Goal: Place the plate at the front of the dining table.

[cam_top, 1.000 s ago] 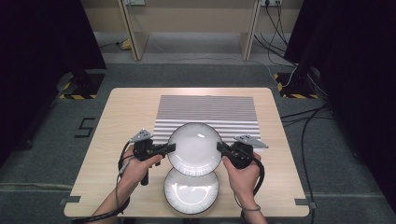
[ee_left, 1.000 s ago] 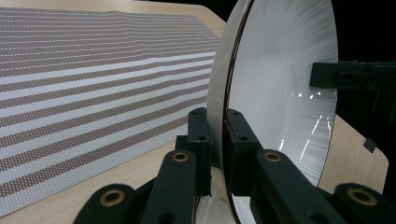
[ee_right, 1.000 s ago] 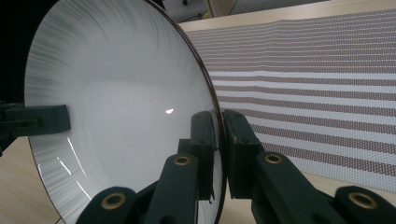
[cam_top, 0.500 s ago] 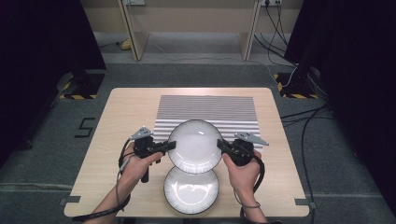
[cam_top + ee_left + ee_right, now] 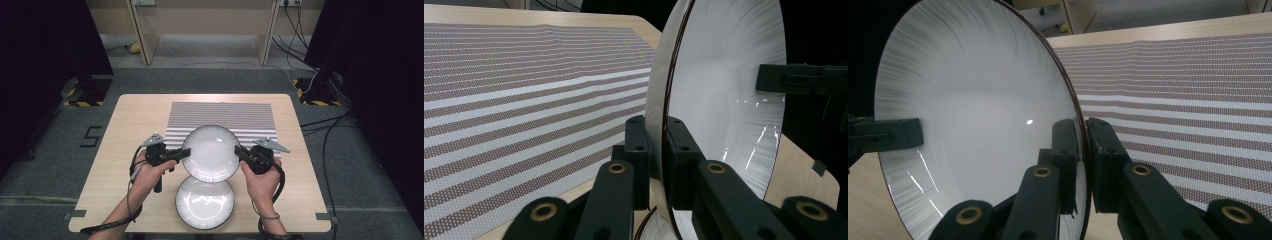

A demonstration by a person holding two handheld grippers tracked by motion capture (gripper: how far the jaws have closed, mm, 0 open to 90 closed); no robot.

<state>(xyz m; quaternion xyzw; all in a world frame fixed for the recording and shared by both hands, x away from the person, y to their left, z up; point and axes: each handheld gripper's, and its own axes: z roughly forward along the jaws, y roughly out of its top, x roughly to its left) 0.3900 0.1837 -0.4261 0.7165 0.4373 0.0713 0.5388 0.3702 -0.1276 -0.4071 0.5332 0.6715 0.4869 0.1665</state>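
White second plate (image 5: 204, 202) below tongs-held plate (image 5: 210, 153), high view.

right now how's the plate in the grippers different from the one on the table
The held plate is clamped by its rim on both sides, by the left gripper and the right gripper; the lower plate lies untouched on the bare table. The held plate looks larger and overlaps the striped mat. Both are round, white and dark-rimmed.

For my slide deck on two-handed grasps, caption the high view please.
Left claw and right claw pinch opposite rims of a white plate above a second plate.
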